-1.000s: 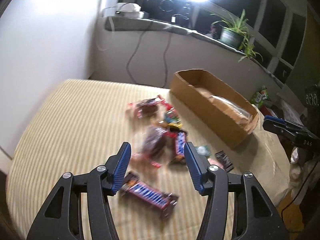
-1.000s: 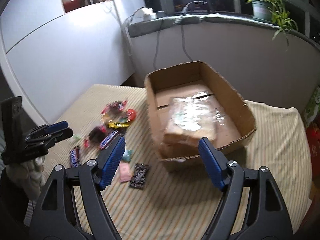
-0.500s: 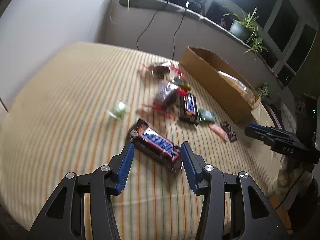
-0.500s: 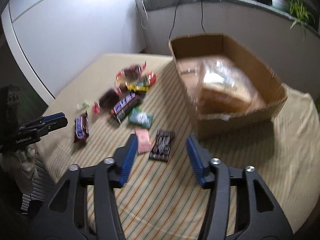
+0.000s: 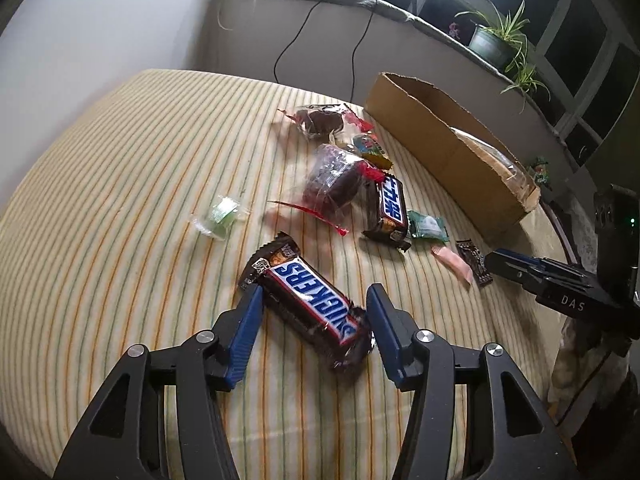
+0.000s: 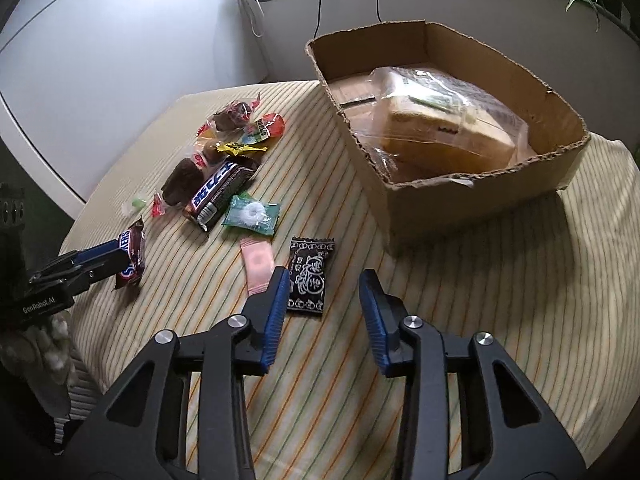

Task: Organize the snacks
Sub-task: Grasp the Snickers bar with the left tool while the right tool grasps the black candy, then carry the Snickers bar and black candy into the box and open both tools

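Observation:
A Snickers bar (image 5: 308, 304) lies slantwise on the striped tablecloth between the fingers of my left gripper (image 5: 314, 300). Its jaws are opening and the pads stand just off the wrapper. My right gripper (image 6: 324, 284) hangs low over a black candy packet (image 6: 310, 276). Its jaws are closing; the packet lies by the left finger, with a gap to the right one. A pink packet (image 6: 258, 264) lies just left of it. The cardboard box (image 6: 480, 196) stands at the right and holds a bagged loaf (image 6: 440, 128).
A heap of snacks lies mid-table: a second Snickers (image 6: 220, 192), a green mint packet (image 6: 252, 214), wrapped chocolate cakes (image 5: 336, 180) and a small green candy (image 5: 222, 216). The table edge (image 6: 92, 340) runs close on the left. Behind are a wall and a window ledge with plants (image 5: 496, 40).
Both grippers have sunk toward the table. The left one now straddles the Snickers bar. The right one's jaws have narrowed and now stand around the black packet.

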The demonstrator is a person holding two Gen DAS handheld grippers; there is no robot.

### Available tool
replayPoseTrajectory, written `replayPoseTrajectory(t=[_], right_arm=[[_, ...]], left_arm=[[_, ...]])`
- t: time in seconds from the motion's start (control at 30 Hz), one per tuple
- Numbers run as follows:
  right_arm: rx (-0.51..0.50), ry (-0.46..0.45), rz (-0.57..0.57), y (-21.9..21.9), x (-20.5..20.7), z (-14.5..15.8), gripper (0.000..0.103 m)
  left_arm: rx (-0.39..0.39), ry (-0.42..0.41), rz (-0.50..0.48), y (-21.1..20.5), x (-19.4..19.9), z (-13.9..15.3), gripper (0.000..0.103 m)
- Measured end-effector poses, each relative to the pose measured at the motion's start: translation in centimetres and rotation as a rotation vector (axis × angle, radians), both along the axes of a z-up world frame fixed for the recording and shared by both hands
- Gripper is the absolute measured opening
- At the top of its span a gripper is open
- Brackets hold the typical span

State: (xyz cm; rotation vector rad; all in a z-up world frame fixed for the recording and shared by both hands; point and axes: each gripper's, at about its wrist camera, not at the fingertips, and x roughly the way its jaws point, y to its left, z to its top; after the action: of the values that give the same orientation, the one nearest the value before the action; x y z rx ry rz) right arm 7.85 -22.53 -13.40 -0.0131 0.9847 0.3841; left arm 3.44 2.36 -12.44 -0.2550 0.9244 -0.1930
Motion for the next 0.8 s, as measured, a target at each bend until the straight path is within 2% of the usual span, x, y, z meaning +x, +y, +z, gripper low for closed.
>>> replayPoseTrajectory(t=[0.2, 0.33, 0.4, 0.57, 0.8], right_arm=[[-0.023, 0.006, 0.013, 1.3, 0.5, -0.7, 0.032], [-0.084, -0.01, 0.026, 2.2, 0.5, -1.1, 0.03], [-0.093, -0.013, 0.03, 2.3, 0.6, -1.1, 0.027], [-0.097, -0.013, 0.035, 2.1, 0.6, -1.1, 0.026], [-0.089, -0.014, 0.038, 1.9, 0.6, -1.0, 0.026]], left_arm=[[0.066, -0.01, -0.011, -1.0, 0.3, -0.2, 0.053], [0.105, -0.013, -0.021, -1.3, 0.3, -0.4, 0.052], [0.122, -0.018, -0.02, -1.3, 0.3, -0.5, 0.048], [0.137, -0.022, -0.005, -0.9, 0.5, -0.6, 0.028], [0.115, -0.024, 0.003, -0.4, 0.4, -0.5, 0.027]])
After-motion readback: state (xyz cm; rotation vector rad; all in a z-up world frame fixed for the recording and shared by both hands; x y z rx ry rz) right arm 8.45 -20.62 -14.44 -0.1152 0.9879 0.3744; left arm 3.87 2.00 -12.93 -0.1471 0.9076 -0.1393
